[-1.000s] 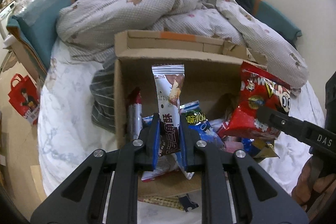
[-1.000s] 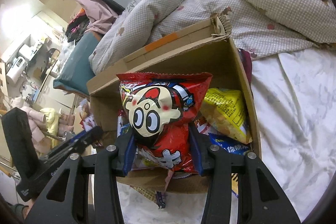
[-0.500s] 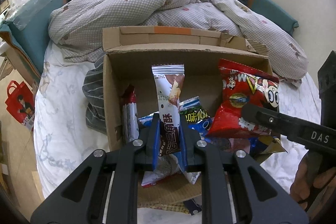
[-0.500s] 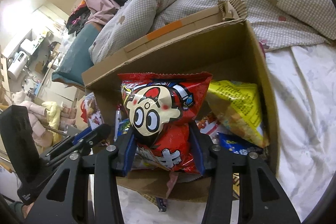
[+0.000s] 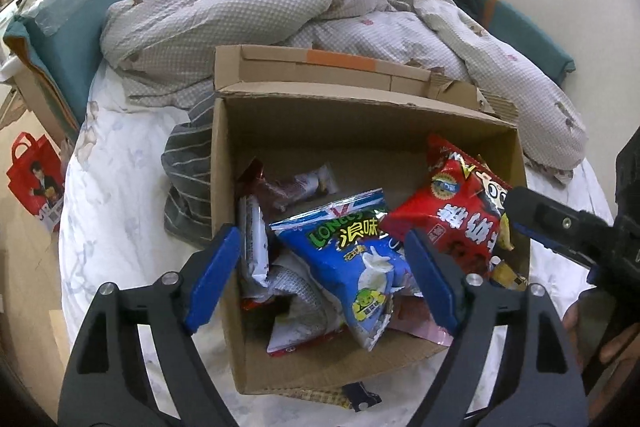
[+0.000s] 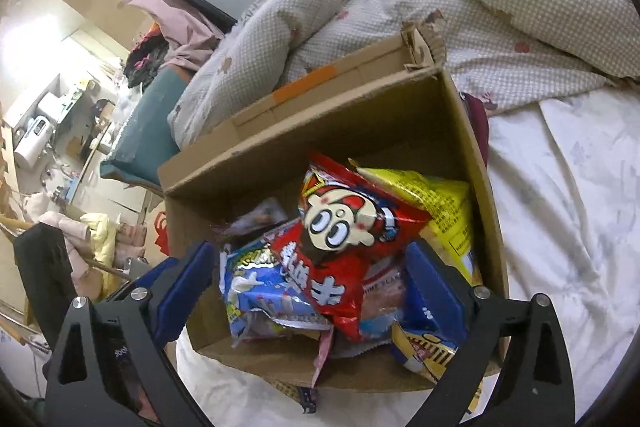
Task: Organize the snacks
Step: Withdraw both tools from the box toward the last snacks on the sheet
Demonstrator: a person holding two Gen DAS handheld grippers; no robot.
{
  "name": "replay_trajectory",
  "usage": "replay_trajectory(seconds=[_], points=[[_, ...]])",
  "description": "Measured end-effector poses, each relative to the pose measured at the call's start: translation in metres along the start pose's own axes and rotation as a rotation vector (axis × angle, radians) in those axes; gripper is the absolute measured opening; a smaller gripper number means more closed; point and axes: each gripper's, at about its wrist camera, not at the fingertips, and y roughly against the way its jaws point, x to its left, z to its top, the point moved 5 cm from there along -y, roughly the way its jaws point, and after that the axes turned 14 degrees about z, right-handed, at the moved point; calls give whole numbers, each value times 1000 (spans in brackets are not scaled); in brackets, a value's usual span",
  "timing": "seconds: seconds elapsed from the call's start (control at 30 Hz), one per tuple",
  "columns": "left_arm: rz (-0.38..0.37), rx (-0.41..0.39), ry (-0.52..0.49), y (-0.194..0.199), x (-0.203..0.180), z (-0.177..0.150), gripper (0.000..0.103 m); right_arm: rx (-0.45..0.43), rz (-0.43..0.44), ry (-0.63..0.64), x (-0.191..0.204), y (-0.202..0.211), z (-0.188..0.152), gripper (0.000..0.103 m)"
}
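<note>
An open cardboard box (image 5: 352, 131) (image 6: 304, 143) sits on the bed and holds several snack packs. The brown-and-white bar wrapper (image 5: 296, 187) lies near the box's back left. A blue chip bag (image 5: 356, 251) (image 6: 256, 287) lies in the middle. The red cartoon-face bag (image 6: 344, 247) (image 5: 452, 215) lies on the right, beside a yellow bag (image 6: 436, 207). My left gripper (image 5: 322, 279) is open and empty over the box's front. My right gripper (image 6: 308, 291) is open and empty above the red bag; it also shows in the left wrist view (image 5: 560, 223).
A rumpled checked quilt (image 5: 304, 11) lies behind the box. A striped grey cloth (image 5: 188, 179) lies at its left. White sheet (image 6: 560, 187) spreads to the right. A red bag (image 5: 36, 179) stands on the floor at left.
Both grippers have opened. The bar wrapper has dropped from my left gripper into the box, and the red bag has dropped from my right gripper onto the other snacks.
</note>
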Motion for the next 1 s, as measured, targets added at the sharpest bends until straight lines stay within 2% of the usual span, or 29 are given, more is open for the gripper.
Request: replay_trajectory(seconds=[0.47, 0.63, 0.83, 1.0], points=[[-6, 1, 27, 9, 8, -6, 82, -7, -19, 23, 6, 6, -6, 98], [-3, 22, 23, 13, 7, -19, 82, -6, -28, 24, 10, 15, -13, 98], [-2, 10, 29, 29, 9, -34, 82, -1, -36, 26, 14, 28, -25, 98], [0, 53, 57, 33, 17, -57, 82, -13, -31, 3, 17, 41, -43, 98]])
